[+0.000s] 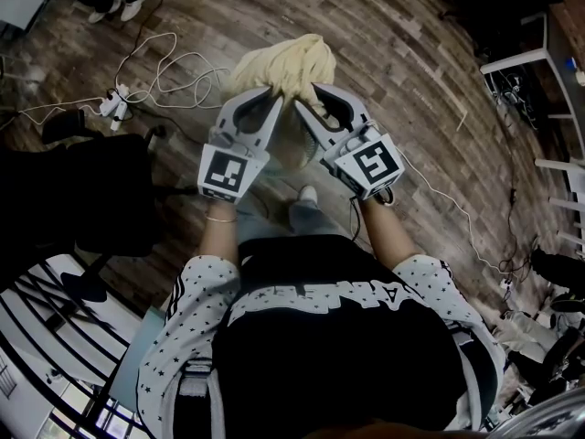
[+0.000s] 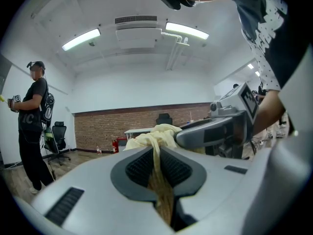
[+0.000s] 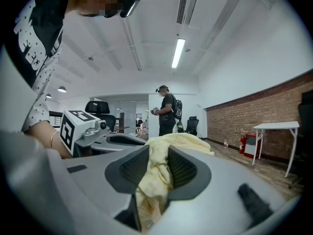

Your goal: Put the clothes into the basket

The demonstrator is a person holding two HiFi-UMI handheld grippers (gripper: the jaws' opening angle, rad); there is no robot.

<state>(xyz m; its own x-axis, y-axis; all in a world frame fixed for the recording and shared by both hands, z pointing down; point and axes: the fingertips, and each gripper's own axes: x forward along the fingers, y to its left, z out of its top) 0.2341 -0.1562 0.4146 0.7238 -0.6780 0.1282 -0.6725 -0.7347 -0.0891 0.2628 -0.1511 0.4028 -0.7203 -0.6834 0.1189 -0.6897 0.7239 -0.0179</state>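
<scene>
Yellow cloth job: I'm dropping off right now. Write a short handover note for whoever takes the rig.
Left gripper: fingers shut on the cloth.
Right gripper: fingers shut on a thicker bunch of the same cloth.
Cloth: bunched, held up between both grippers over the wood floor.
Done: cloth picked up.
Left: find the basket, which no view clearly shows, carry the cloth over and drop it in.
</scene>
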